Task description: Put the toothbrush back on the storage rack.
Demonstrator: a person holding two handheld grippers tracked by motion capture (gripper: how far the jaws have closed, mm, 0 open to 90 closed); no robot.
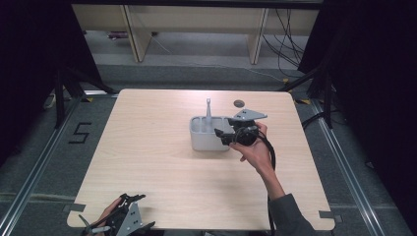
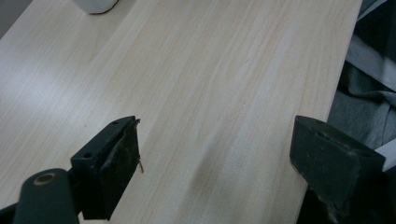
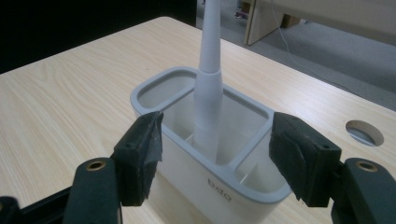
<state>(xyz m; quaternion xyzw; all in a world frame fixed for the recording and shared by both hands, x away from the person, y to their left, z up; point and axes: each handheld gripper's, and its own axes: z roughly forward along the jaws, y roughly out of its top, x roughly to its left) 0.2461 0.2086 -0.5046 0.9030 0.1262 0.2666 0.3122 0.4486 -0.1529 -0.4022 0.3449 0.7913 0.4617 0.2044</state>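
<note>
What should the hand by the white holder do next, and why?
Probably draw the right gripper back from the holder. Its jaws stand open and empty, and the toothbrush already stands upright in the middle compartment, so nothing seems left to place.

Both black grippers, left gripper (image 1: 129, 199) and right gripper (image 1: 222, 132), carry grey three-cornered plates; the sleeve (image 1: 287, 216) is grey.

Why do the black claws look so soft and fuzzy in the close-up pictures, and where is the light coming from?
In the right gripper view, the right gripper sits too near the lens, so its pads blur while the grey caddy and white handle stay fairly sharp. The left gripper looks similarly soft in the left gripper view. In the high view, the table is evenly lit from above, its surroundings dark, with a faint shadow beside the caddy.
</note>
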